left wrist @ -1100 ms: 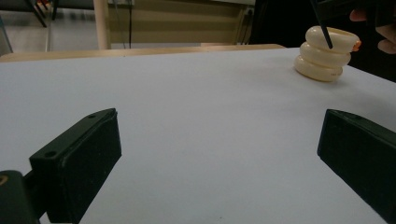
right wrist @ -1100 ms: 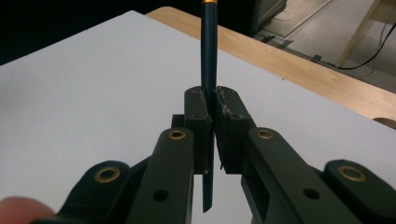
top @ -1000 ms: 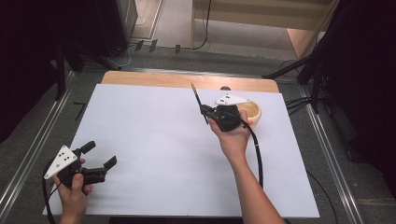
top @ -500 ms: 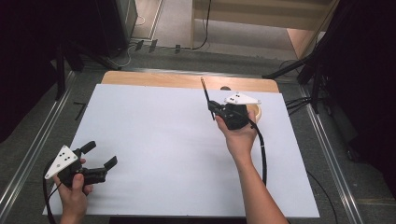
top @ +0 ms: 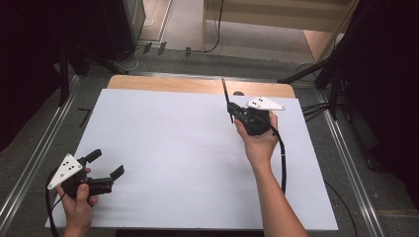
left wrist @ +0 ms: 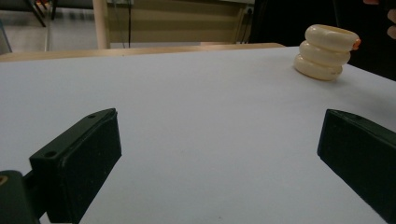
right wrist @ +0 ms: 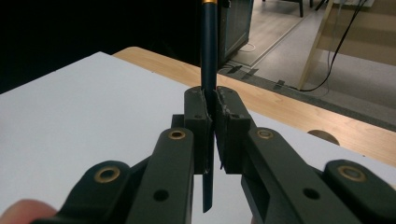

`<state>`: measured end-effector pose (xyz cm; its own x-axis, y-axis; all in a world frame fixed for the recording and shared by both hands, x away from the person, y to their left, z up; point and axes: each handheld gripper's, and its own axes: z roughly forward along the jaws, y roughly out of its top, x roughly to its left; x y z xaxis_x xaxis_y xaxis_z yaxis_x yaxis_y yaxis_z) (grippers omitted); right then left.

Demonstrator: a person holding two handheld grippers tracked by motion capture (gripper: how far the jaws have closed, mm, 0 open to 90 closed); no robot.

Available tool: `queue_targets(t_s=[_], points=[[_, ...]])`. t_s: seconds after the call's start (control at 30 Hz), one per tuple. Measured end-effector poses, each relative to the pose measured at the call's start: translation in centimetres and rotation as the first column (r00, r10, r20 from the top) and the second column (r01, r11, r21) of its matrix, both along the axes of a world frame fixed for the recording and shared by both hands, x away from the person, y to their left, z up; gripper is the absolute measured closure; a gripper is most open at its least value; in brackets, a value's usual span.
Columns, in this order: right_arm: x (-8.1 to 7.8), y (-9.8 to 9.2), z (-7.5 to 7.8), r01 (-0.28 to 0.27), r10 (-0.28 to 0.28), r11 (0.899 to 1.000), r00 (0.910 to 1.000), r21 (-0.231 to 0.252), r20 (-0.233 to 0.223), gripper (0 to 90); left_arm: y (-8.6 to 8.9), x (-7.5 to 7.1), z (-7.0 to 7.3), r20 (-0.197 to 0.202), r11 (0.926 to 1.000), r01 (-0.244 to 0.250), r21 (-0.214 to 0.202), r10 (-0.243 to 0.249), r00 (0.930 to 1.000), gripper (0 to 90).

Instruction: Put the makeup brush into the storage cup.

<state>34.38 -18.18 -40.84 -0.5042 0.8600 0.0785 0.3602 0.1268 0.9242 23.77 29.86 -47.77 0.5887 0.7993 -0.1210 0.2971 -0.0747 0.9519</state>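
My right gripper (top: 231, 116) is at the back right of the white sheet, shut on a thin dark rod (top: 226, 96) that points up and away. In the right gripper view the rod (right wrist: 208, 51) stands nearly upright, pinched between the closed jaws of that gripper (right wrist: 212, 112); it has a gold band near the top and its lower end pokes out below. My left gripper (top: 105, 163) rests open at the front left corner with nothing between its fingers. Across its wide gap (left wrist: 219, 154) I see a cream stack of rings (left wrist: 327, 51) standing far off on the sheet.
A white sheet (top: 168, 148) covers most of the wooden table (top: 173, 84). A small round hole (top: 238, 93) lies in the wood strip behind the right gripper. Metal rails run along both sides of the table; cables and dark stands lie beyond.
The right hand has shifted to the right and a little farther back with the rod, now covering the cream object in the high view. The left gripper has stayed still.
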Motion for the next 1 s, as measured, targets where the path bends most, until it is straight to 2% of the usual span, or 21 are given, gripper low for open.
queue_targets(t_s=[0.63,1.0], points=[[-0.3,-3.0,0.7,0.065,-0.066,0.997,0.9972,0.050,0.034,85.2,-0.1,0.0,0.0,-0.003,1.0000,0.004,0.004,-0.004,1.0000,0.5],[-0.4,-4.1,0.8,0.090,-0.092,0.994,0.9951,0.054,0.036,85.2,-0.1,0.0,-0.1,-0.002,1.0000,0.003,0.002,-0.003,1.0000,0.5]])
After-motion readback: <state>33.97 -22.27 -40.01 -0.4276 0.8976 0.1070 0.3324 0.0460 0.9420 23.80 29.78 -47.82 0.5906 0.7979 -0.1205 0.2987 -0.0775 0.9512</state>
